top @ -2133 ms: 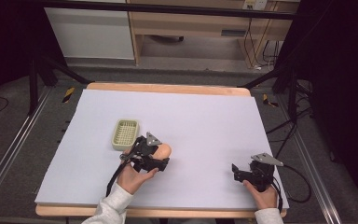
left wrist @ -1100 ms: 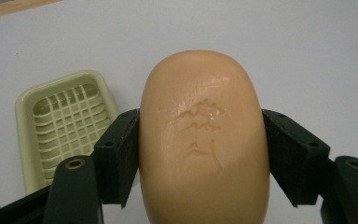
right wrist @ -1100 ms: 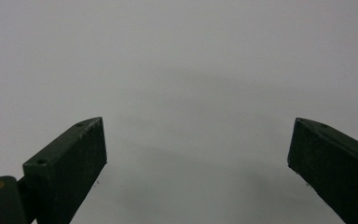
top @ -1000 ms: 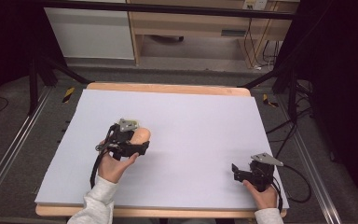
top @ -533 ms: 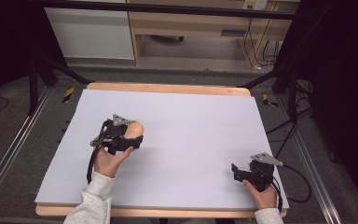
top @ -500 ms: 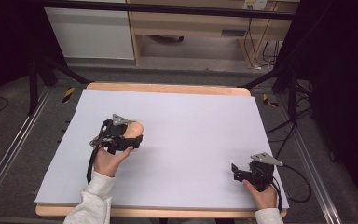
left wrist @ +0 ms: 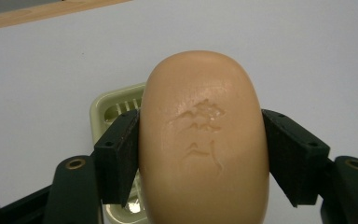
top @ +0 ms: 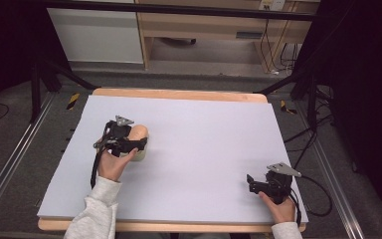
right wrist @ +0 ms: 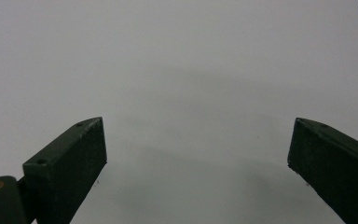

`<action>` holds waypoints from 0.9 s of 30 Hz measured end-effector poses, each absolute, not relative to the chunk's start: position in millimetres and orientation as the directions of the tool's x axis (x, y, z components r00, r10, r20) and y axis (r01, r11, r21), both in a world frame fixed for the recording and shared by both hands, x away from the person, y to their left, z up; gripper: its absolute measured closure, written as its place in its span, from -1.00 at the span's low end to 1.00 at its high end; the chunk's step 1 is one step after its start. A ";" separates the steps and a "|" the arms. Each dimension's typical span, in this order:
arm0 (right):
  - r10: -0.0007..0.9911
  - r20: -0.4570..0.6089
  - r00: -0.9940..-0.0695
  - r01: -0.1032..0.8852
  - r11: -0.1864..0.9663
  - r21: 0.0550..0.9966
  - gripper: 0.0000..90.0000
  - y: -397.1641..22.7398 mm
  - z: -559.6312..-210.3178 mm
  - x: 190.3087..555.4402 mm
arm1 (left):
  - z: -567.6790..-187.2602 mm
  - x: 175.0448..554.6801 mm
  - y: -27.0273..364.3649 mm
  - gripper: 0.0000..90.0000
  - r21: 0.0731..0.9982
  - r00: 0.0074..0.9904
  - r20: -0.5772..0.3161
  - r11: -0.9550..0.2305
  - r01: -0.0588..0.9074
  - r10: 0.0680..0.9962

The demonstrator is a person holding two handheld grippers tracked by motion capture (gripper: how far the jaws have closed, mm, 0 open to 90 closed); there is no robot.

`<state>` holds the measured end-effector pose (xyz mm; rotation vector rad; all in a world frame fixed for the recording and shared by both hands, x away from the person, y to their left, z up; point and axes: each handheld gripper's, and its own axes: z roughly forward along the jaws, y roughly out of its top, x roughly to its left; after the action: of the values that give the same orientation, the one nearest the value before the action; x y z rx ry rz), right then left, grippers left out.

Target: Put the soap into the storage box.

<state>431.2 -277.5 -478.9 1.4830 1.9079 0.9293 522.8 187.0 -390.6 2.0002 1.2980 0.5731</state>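
Note:
My left gripper (left wrist: 200, 156) is shut on a peach-coloured bar of soap (left wrist: 203, 140) with a stamped mark on its top face. The black jaws press on both long sides of the bar. Below it lies a pale green soap dish (left wrist: 108, 108), mostly hidden by the soap. In the high view the left gripper (top: 138, 143) holds the soap (top: 139, 133) over the dish (top: 139, 155) on the left half of the table. My right gripper (top: 252, 183) rests open near the front right corner, its jaws (right wrist: 196, 154) wide apart over bare surface.
The table top (top: 204, 129) is a pale lilac sheet with a wooden rim (top: 179, 94) at the far edge. A cable (top: 318, 191) trails off the right side of the table from the right gripper.
The left gripper has carried the soap to the left and a little farther away, and it now covers the dish. The right gripper has stayed in place.

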 end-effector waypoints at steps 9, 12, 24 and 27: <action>0.970 -0.005 -0.242 0.595 0.152 0.789 -0.90 -277.6 -479.0 431.3 | -397.0 534.5 190.5 -0.30 0.735 0.380 0.002 -0.260 0.627 0.925; 0.970 -0.004 -0.242 0.594 0.151 0.790 -0.90 -277.4 -479.0 431.3 | -399.0 536.5 190.2 -0.30 0.734 0.376 0.005 -0.259 0.628 0.926; 0.970 0.000 -0.242 0.598 0.149 0.787 -0.90 -276.9 -479.2 431.7 | -409.2 544.3 192.0 -0.30 0.723 0.365 0.011 -0.259 0.640 0.931; 0.970 0.000 -0.241 0.598 0.148 0.787 -0.90 -277.0 -479.2 431.8 | -410.9 546.4 194.6 -0.30 0.720 0.360 0.010 -0.256 0.645 0.933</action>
<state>431.8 -277.0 -479.2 1.4927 1.9087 0.9303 546.4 194.6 -410.9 1.9974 1.3641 0.5912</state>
